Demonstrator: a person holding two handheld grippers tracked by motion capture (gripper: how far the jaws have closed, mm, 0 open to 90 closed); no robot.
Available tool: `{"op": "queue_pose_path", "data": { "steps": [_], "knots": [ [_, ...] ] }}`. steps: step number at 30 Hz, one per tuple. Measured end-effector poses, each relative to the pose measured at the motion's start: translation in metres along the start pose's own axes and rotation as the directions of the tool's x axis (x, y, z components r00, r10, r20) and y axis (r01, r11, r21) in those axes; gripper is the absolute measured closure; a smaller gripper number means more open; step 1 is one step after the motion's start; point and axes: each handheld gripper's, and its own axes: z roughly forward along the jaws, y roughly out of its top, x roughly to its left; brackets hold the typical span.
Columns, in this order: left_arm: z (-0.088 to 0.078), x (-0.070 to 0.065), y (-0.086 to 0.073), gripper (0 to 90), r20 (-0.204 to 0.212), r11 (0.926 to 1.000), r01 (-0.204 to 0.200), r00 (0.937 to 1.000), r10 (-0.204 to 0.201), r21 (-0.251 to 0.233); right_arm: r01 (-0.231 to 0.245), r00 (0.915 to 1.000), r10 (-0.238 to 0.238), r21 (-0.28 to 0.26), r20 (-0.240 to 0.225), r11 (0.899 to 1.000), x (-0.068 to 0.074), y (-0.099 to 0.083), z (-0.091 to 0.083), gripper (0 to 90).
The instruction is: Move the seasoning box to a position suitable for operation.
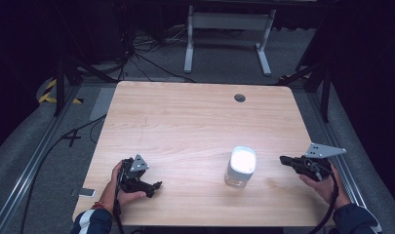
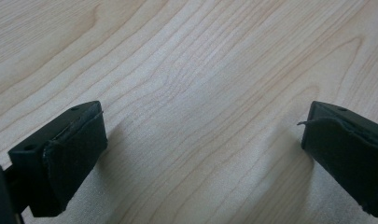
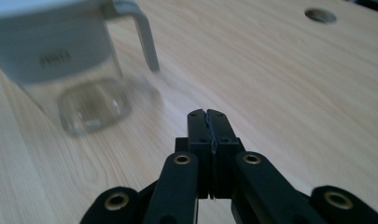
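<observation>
Clear glass jug (image 1: 240, 166) with white lid, lower right of centre in high view, upright on wooden table (image 1: 185, 122); upper left in right gripper view, slim white handle (image 3: 142, 37) facing camera side.

Right gripper (image 1: 284, 160) clenched, empty, just right of jug, apart from it.

Left gripper (image 1: 156, 185) released wide, empty, lower left, well apart.

Judgement: glass body stiff, smooth, likely slippery and breakable; looks empty, so light. Best hold: pinch handle, or span body below lid with gentle squeeze.

A light wooden table (image 1: 185, 126) with rounded corners carried the scene, a round cable hole (image 1: 240, 98) set near its far edge. A clear jug (image 1: 240, 166) with a white lid and a handle stood upright on its near right part.
</observation>
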Motion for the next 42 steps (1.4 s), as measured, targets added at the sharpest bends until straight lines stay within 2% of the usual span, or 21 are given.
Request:
{"op": "queue_pose_path", "data": {
  "steps": [7,8,14,18,22,27,29,31,32,34,35,36,40,42],
  "knots": [
    [0.000,0.000,0.000,0.3,0.000,1.0000,0.000,1.0000,0.000,0.000,0.044,0.9965,-0.049,-0.072,-0.068,0.996,0.009,0.052,0.020,89.7],
    [0.000,0.000,0.000,0.2,0.000,1.0000,0.000,1.0000,0.000,0.000,0.044,0.9965,-0.049,-0.072,-0.068,0.996,0.009,0.052,0.020,89.7],
    [0.000,0.000,0.000,0.3,0.001,1.0000,0.000,1.0000,0.000,-0.001,0.100,0.9833,-0.112,-0.087,-0.144,0.991,0.026,0.084,0.042,89.8],
    [0.000,0.000,0.000,0.3,0.001,1.0000,-0.001,1.0000,0.001,0.000,0.122,0.9776,-0.135,-0.087,-0.162,0.989,0.035,0.092,0.051,89.8],
    [0.000,0.000,0.000,0.4,0.001,1.0000,0.000,1.0000,0.000,0.001,0.137,0.9753,-0.144,-0.056,-0.167,0.989,0.039,0.092,0.060,89.8],
    [0.000,-0.001,0.000,0.4,-0.003,1.0000,0.005,1.0000,-0.005,0.001,0.115,0.9760,-0.125,-0.064,-0.179,0.991,0.036,0.091,0.060,89.8],
    [-0.001,-0.003,0.002,0.8,-0.011,0.9997,0.020,0.9997,-0.020,0.014,0.111,0.9755,-0.121,-0.067,-0.184,0.992,0.035,0.090,0.061,89.9],
    [-0.002,-0.006,0.005,7.2,-0.011,0.9999,0.012,0.9999,-0.012,0.012,0.111,0.9761,-0.122,-0.067,-0.180,0.992,0.036,0.090,0.061,89.9],
    [-0.001,-0.009,0.007,15.6,-0.011,0.9999,0.017,0.9998,-0.017,0.001,0.111,0.9763,-0.122,-0.068,-0.179,0.991,0.036,0.090,0.061,89.9],
    [0.002,-0.019,0.017,23.9,0.011,0.9993,-0.039,0.9992,0.038,0.003,0.107,0.9763,-0.117,-0.069,-0.182,0.992,0.036,0.090,0.061,89.9],
    [0.003,-0.023,0.020,29.6,0.026,0.9987,-0.052,0.9983,0.052,0.000,0.109,0.9762,-0.120,-0.069,-0.181,0.992,0.036,0.090,0.061,89.9],
    [0.004,-0.027,0.024,33.6,0.032,0.9970,-0.075,0.9966,0.076,-0.018,0.110,0.9762,-0.121,-0.070,-0.180,0.992,0.036,0.090,0.061,89.9],
    [0.005,-0.045,0.046,52.6,0.089,0.9908,-0.107,0.9895,0.114,-0.083,0.106,0.9775,-0.118,-0.072,-0.175,0.992,0.035,0.089,0.062,89.9],
    [0.006,-0.055,0.060,64.3,0.122,0.9834,-0.130,0.9819,0.145,-0.127,0.104,0.9776,-0.116,-0.074,-0.176,0.992,0.034,0.089,0.062,89.9]
  ]
}}
